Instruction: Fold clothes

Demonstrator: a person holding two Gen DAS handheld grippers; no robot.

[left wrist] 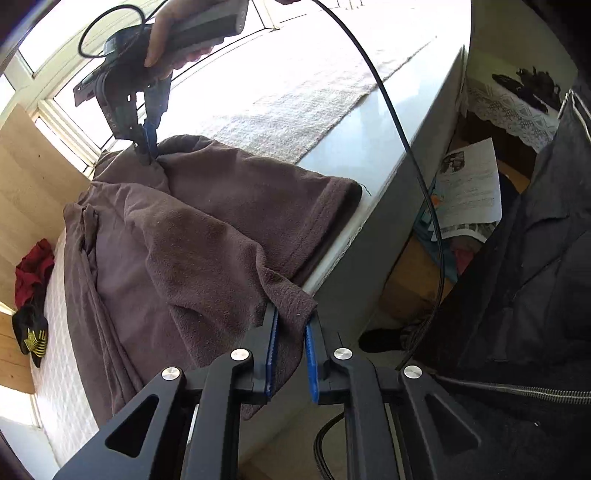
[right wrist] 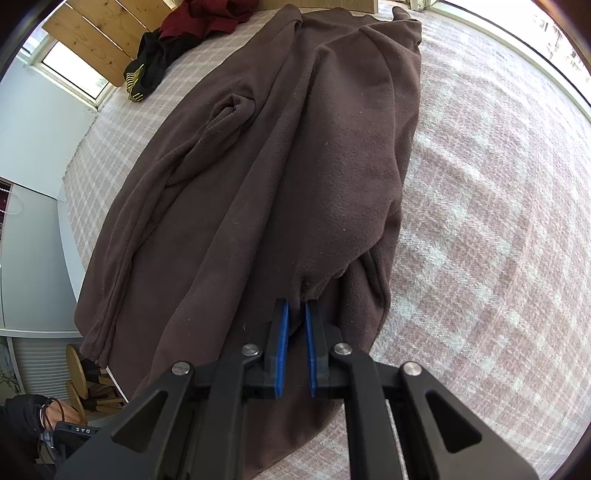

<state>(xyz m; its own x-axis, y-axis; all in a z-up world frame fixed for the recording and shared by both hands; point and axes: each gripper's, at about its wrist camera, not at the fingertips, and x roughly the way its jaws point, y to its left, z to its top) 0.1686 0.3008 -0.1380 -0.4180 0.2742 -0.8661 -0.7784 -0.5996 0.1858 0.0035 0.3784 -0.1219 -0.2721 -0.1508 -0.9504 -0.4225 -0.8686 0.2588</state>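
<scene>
A brown fleece garment [left wrist: 207, 229] lies lengthwise on a pink plaid cloth [right wrist: 480, 221] that covers the table. Part of it hangs over the table's near edge in the left wrist view. My left gripper [left wrist: 293, 314] is shut on a hem corner of the garment at that edge, with the fabric draped over its blue pads. My right gripper [right wrist: 295, 304] is shut on a bunched fold at the garment's near end. In the left wrist view the right gripper [left wrist: 147, 157], held by a hand, pinches the fabric at the far side.
A red garment [right wrist: 207, 18] and a black one with yellow stripes [right wrist: 147, 70] lie at the cloth's far end by wooden boards. A black cable [left wrist: 406, 147] hangs across the table edge [left wrist: 369, 155]. Papers [left wrist: 469, 184] lie below, and a dark jacket [left wrist: 535, 258] is on the right.
</scene>
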